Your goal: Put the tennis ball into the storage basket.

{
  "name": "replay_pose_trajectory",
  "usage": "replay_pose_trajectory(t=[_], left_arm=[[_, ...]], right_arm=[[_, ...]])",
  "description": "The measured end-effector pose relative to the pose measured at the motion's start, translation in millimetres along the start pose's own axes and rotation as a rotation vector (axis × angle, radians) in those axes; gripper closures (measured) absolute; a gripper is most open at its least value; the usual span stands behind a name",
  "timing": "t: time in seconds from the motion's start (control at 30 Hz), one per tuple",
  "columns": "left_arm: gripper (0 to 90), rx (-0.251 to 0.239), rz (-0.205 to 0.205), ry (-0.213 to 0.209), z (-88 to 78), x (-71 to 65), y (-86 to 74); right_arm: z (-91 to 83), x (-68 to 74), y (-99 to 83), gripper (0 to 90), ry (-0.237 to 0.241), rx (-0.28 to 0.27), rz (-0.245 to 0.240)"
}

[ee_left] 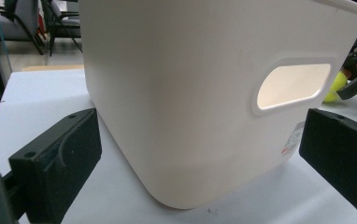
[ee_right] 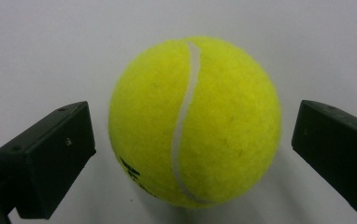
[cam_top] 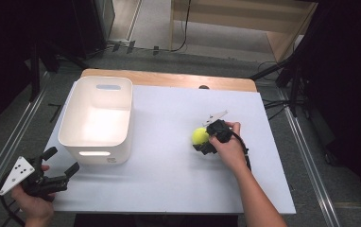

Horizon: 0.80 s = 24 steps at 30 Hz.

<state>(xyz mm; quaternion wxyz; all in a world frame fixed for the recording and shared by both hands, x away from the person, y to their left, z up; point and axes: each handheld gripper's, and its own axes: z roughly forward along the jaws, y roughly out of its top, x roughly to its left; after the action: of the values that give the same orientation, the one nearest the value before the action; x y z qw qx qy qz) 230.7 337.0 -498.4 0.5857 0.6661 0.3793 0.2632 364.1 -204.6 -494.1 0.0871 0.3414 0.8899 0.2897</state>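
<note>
At the lower left of the high view my left gripper (cam_top: 59,164) sits with jaws spread apart, pointing at the white bin (cam_top: 97,119) just above it. Right of centre, my right gripper (cam_top: 201,137) has its jaws apart around the tennis ball (cam_top: 199,136), a gap on each side

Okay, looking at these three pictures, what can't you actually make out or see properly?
- Black print on the tennis ball: right gripper view, it curves under the ball, unreadable.
- Small label low on the white bin: left gripper view, tiny and partly behind the left gripper jaw.
- Bin floor: high view, washed out by glare.
- Right gripper: high view, the hand covers its body.
</note>
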Motion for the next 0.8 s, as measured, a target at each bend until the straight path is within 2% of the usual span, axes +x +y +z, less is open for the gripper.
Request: replay_pose_trajectory(t=[0.27, 0.3, 0.33, 0.43, 0.63, 0.8], left_arm=[[0.0, 0.001, -0.001, -0.002, 0.0, 0.0, 0.0], [0.0, 0.0, -0.001, -0.002, 0.1, 0.0, 0.0], [0.0, 0.0, -0.001, -0.002, 0.1, 0.0, 0.0], [0.0, 0.0, -0.002, -0.002, 0.1, 0.0, 0.0], [0.0, 0.0, -0.002, -0.001, 0.0, 0.2, 0.0], [0.0, 0.002, -0.001, -0.001, -0.2, 0.4, 0.1]], right_arm=[[4.3, 0.5, 0.7, 0.0, 0.006, 0.009, 0.008], [4.4, 0.6, 0.7, 9.2, 0.002, 0.004, 0.007], [4.5, 0.3, 0.7, 13.1, 0.002, 0.002, 0.006], [4.9, 0.0, 0.6, 13.6, 0.009, 0.001, 0.012], [5.9, 0.3, 0.6, 21.6, 0.005, -0.002, 0.011], [6.8, 0.5, 0.9, 22.2, 0.009, -0.006, 0.005]])
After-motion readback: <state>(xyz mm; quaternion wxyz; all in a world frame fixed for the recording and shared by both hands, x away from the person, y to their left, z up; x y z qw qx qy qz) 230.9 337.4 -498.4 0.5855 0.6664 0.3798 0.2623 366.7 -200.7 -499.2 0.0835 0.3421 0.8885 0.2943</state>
